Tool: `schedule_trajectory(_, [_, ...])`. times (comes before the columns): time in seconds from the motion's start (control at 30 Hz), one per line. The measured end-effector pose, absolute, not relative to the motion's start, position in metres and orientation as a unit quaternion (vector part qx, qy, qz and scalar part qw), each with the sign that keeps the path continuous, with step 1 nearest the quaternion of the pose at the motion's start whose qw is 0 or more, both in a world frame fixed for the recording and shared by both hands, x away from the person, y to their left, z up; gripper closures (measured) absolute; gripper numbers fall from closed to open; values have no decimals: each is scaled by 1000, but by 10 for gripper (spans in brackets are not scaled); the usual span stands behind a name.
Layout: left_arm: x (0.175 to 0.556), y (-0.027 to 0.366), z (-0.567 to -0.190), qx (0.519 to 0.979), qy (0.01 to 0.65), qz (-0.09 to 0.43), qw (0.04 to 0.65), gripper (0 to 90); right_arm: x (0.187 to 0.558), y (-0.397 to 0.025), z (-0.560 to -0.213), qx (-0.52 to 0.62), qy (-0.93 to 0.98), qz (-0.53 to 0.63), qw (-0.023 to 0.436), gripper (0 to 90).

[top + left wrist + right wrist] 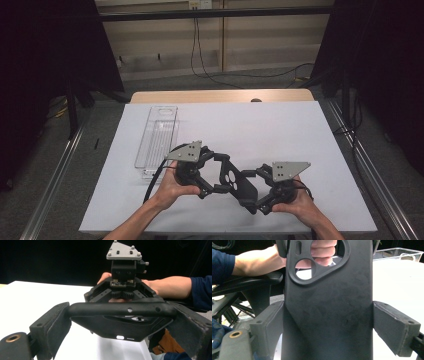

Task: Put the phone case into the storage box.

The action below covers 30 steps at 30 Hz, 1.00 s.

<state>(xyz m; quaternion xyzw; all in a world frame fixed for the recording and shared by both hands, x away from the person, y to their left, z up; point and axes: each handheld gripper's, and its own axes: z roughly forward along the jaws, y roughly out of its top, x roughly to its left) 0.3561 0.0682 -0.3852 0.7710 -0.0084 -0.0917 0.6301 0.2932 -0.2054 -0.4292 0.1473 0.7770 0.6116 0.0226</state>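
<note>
- Closest to me, a black phone case (328,310) stands between my right claw's (328,322) jaws, both pads pressed on its side edges, camera cutout at the far end.
- My left claw (120,315) grips the same case (120,326) across its other end, jaws closed on its edges.
- The case (235,182) hangs just above the white table (280,125) near its front edge, between both hands.
- A clear plastic tray (157,137) lies well apart at the left.
</note>
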Motion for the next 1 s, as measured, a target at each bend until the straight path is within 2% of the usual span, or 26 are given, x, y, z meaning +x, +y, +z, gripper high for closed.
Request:
schedule_trajectory(0.6, [355,69,-383,779,2,-89,621,118,292,-204,-429,141,783,604,47,143])
schedule_trajectory(1.0, [354,70,-383,781,-12,-87,618,114,292,-203,-429,138,783,605,39,143])
